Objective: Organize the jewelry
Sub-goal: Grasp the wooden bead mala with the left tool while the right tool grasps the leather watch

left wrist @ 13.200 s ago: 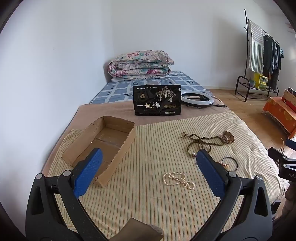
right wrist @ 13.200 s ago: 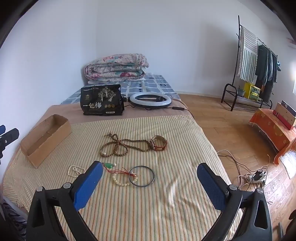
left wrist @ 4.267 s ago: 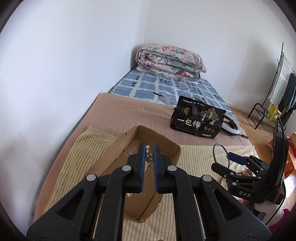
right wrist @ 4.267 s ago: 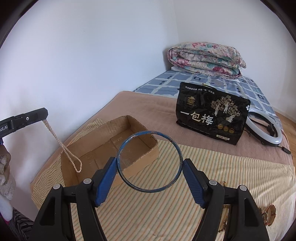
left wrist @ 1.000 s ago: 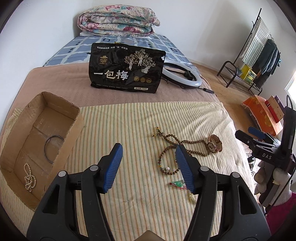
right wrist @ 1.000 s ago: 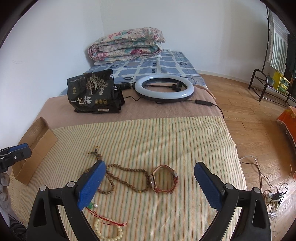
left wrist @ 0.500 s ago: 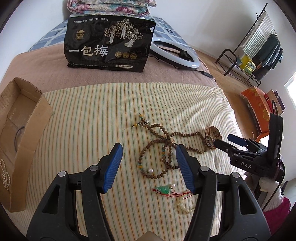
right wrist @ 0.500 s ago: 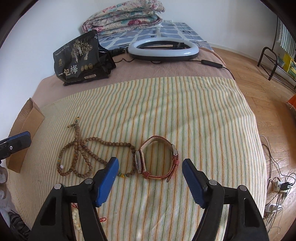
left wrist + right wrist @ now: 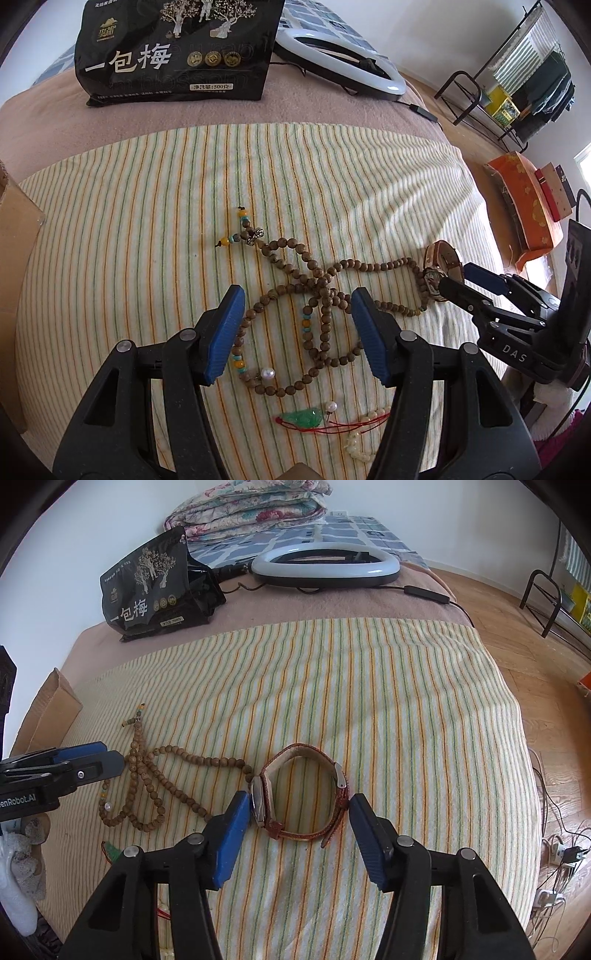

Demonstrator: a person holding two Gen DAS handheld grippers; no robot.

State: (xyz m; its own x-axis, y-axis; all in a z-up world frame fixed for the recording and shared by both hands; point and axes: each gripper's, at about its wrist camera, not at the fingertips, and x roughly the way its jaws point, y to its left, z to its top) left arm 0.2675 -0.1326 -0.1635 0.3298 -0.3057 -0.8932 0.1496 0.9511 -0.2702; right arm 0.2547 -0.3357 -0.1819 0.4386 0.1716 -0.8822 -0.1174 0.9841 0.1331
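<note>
Cardboard box cut off by left edge.

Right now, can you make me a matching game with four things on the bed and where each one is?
Things:
1. watch
2. wooden bead necklace
3. green pendant
4. ring light

Places:
A. on the brown blanket, beside the black snack bag
B. between the closing pads of the right tool
C. on the striped cloth, under the left tool
D. on a red cord, nearest the left camera

Pairs: 1-B, 2-C, 3-D, 4-A
</note>
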